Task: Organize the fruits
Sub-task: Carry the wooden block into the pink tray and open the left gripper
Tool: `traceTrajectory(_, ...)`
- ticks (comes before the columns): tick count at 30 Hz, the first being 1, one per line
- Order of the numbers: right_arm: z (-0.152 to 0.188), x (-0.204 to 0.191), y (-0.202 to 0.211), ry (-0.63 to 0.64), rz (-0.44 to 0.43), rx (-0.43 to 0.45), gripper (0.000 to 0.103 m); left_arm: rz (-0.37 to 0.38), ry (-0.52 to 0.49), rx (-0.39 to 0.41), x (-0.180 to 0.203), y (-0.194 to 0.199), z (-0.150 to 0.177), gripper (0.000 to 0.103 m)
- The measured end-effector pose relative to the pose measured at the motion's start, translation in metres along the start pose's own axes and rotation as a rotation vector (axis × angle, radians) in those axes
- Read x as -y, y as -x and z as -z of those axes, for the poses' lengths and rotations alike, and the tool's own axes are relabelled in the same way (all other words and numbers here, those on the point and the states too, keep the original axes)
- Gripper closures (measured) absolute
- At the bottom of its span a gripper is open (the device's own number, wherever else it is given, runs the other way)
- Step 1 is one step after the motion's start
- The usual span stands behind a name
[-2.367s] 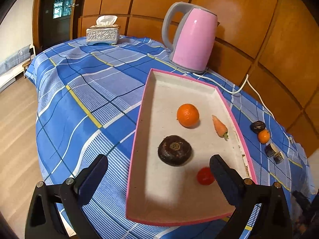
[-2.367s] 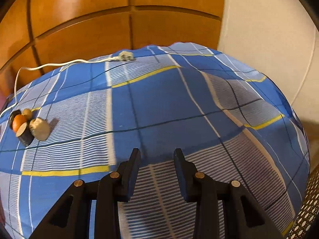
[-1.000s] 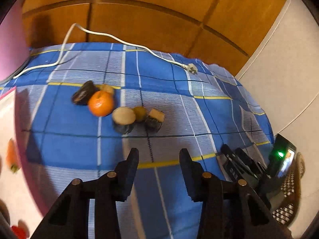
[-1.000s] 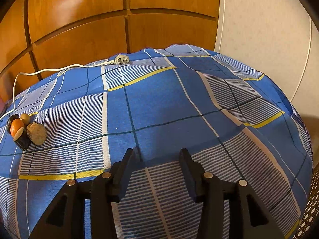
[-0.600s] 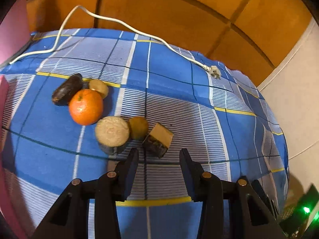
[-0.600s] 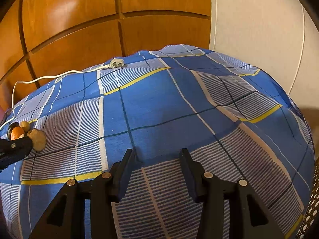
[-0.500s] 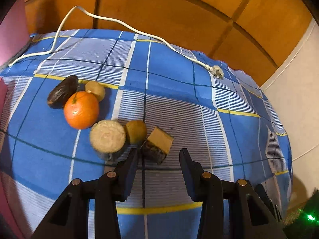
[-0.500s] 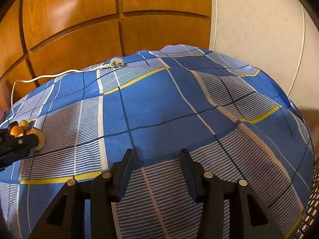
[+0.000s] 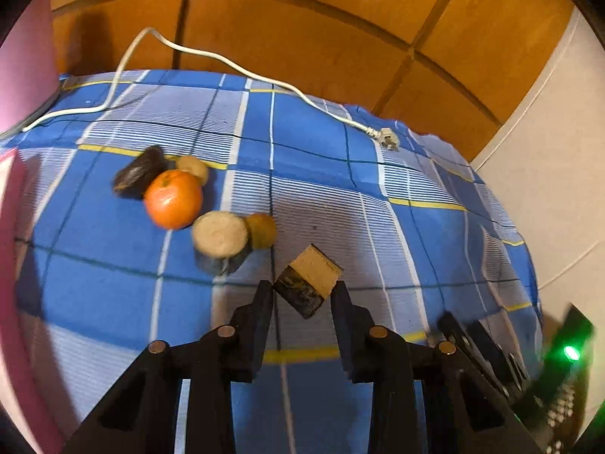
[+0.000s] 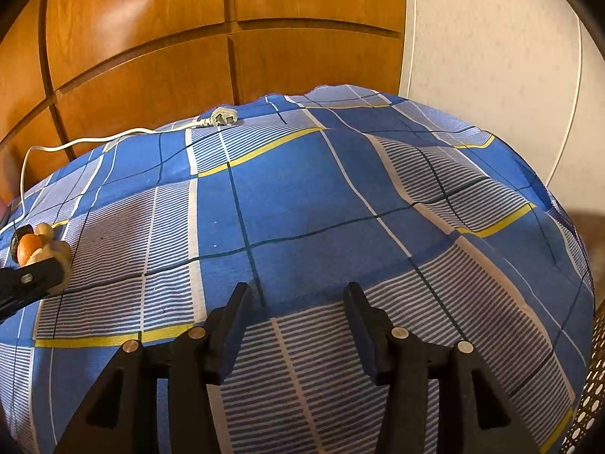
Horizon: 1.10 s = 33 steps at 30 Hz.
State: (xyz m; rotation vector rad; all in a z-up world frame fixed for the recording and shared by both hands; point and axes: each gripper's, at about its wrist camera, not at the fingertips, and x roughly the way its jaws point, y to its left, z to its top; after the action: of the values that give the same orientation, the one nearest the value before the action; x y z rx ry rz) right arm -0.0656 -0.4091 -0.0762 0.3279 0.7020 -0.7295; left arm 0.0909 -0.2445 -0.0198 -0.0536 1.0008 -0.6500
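A cut block (image 9: 308, 280) with a tan top and dark sides sits between the fingertips of my left gripper (image 9: 302, 289), which is shut on it just above the blue plaid cloth (image 9: 321, 174). Behind it to the left lie a round cut piece (image 9: 221, 240), a small yellow-brown fruit (image 9: 261, 230), an orange (image 9: 173, 198), a dark oblong fruit (image 9: 138, 176) and a small tan one (image 9: 193, 168). In the right wrist view the same pile (image 10: 32, 247) shows at the far left edge. My right gripper (image 10: 297, 295) hovers over bare cloth, its jaws opening with nothing between them.
A white cord with its plug (image 9: 385, 138) runs along the back of the table. A pink kettle (image 9: 22, 56) and the pink tray's rim (image 9: 11, 265) are at the left edge. Wooden wall panels stand behind. The table drops off at the right by a white wall.
My left gripper swung from the tray to the fruit pile, came down on the cut block and closed on it. The right gripper stayed put and its jaws widened slightly.
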Motion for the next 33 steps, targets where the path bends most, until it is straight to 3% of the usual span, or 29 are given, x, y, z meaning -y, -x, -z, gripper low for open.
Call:
traceTrajectory(9,0.000,0.000,-0.001,0.000,-0.002,-0.001,0.051,-0.047,0.081,0.106,-0.055,0.081,0.014,0.071)
traceTrajectory(16,0.000,0.000,-0.001,0.001,-0.001,-0.001,0.051,-0.186,0.222,0.204,-0.136,0.136,0.019,0.071)
traceTrajectory(23,0.000,-0.001,-0.001,0.005,0.002,-0.002,0.051,-0.314,0.302,0.221,-0.203,0.152,0.020,0.071)
traceTrajectory(33,0.000,-0.003,-0.001,0.019,0.011,-0.004,0.051,-0.386,0.387,0.206,-0.255,0.147,0.017,0.071)
